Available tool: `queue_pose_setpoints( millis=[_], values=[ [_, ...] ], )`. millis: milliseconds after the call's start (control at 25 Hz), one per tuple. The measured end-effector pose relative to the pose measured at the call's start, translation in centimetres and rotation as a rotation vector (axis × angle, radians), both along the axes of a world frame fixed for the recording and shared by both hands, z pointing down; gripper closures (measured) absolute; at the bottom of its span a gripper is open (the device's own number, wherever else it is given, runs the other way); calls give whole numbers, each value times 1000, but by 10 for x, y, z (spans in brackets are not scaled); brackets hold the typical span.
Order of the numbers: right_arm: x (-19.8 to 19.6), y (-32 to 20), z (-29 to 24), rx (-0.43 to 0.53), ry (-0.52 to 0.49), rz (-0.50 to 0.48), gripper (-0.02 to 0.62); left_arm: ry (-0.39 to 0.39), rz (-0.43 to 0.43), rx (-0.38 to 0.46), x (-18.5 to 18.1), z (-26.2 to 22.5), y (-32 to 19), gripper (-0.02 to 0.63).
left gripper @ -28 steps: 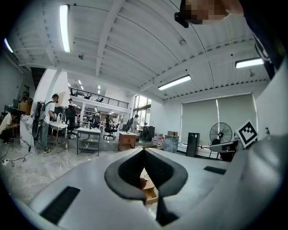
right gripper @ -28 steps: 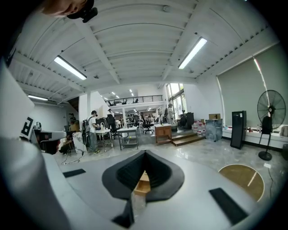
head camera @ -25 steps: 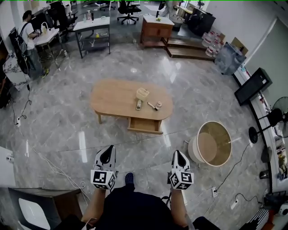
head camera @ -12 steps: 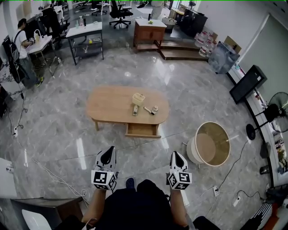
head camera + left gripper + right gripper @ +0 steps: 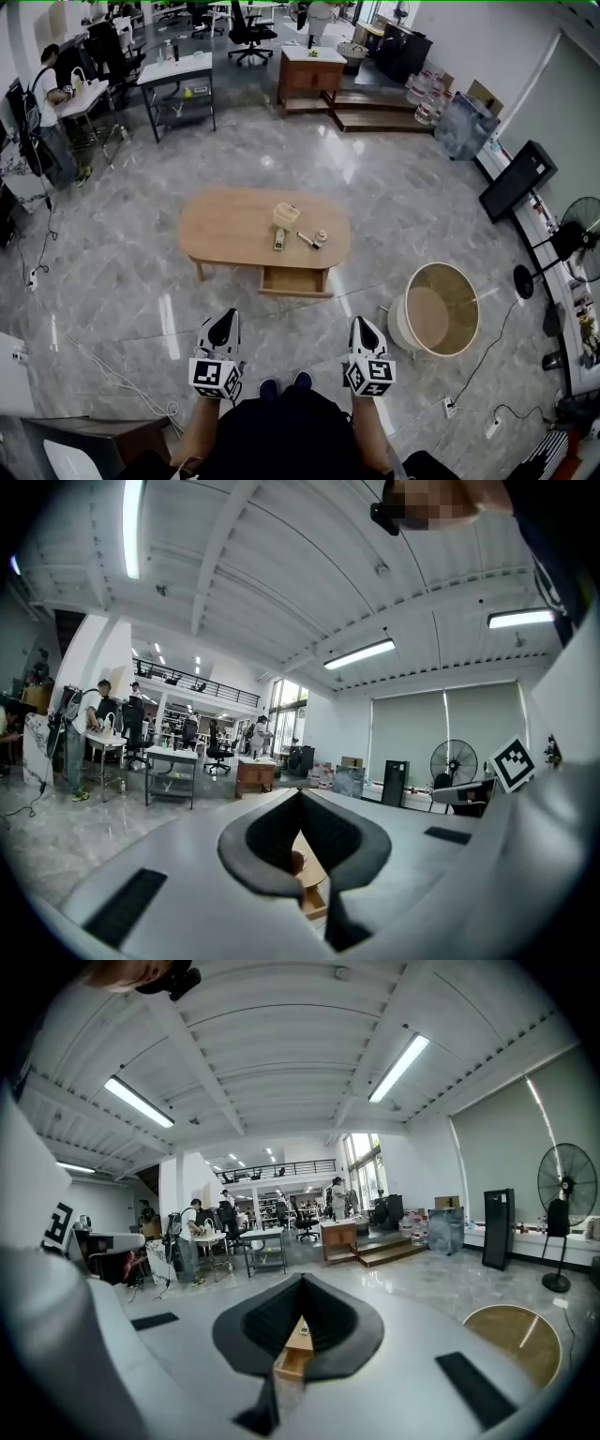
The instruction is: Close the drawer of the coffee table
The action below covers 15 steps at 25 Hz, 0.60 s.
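Wooden and oval, the coffee table (image 5: 225, 230) sits slightly lower in the head view than it did a second ago, so it now lies a little nearer the two grippers. Both shoes show below them where only one showed before. I judge the person is walking up to it. Nothing about the task itself has changed. The drawer (image 5: 296, 281) is still pulled out of the table's near edge, at about 5 o'clock on the top, and it lies at 12 o'clock from the grippers, well apart from both.

The left gripper (image 5: 223, 326) and the right gripper (image 5: 361, 323) are each clenched on nothing, jaws pressed together. I judge the approach is still far from a push on the drawer front.

Each gripper view shows only a sliver of table and drawer through the notch behind its jaws. Whether the drawer front has a handle, and what lies inside it, I cannot tell. The small things (image 5: 286, 215) on the tabletop are too small to name. A round tub (image 5: 441, 305) stands at 3 o'clock from the right gripper.
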State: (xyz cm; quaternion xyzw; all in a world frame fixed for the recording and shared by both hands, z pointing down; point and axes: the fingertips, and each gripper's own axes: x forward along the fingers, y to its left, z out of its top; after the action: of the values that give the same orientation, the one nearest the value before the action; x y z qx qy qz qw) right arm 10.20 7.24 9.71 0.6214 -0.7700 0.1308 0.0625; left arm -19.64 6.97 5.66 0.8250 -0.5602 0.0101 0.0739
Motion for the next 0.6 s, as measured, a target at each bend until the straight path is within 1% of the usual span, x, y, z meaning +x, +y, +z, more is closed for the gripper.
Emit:
queue_pose_setpoints(
  millis=[280, 600],
  values=[
    [13, -22, -3, -5, -6, -51, 571, -3, -23, 3, 24, -6, -16, 581],
    [33, -56, 2, -3, 19, -105, 569, 1, -70, -1, 47, 2, -35, 581]
  ],
)
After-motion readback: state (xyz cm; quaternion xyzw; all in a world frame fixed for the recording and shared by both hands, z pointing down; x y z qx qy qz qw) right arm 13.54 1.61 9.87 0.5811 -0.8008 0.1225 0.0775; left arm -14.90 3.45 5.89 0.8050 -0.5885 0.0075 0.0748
